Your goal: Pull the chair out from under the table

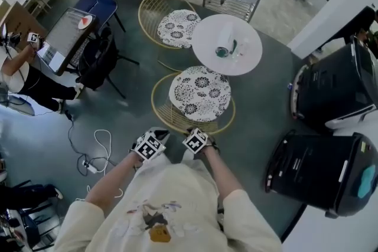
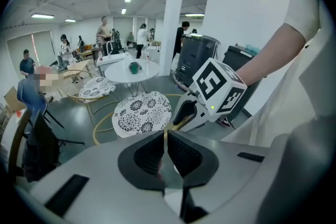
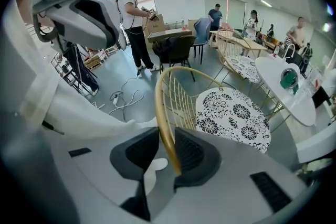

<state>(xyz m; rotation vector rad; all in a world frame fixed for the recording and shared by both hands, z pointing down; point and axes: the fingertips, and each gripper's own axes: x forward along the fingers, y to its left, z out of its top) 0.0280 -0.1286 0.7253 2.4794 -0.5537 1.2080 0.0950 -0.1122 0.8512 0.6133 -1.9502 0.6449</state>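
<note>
A gold wire chair with a black-and-white floral cushion [image 1: 199, 93] stands just in front of me, its far edge tucked under the round white table [image 1: 227, 44]. My right gripper [image 1: 195, 131] grips the top of the chair's back. In the right gripper view the gold rim [image 3: 165, 113] runs between the pads of the right gripper [image 3: 167, 136], which is shut on it. My left gripper [image 1: 158, 135] hovers beside it at the rim's left, near my body. Seen through its own camera, the left gripper [image 2: 166, 139] is shut with nothing between its jaws, and the cushion [image 2: 142, 113] lies beyond.
A second, matching chair [image 1: 177, 26] stands behind the table. Two large black machines [image 1: 319, 171] are close on the right. White cables [image 1: 97, 153] trail over the floor at the left, near a black bag [image 1: 97, 59]. A green cup [image 1: 223, 50] sits on the table.
</note>
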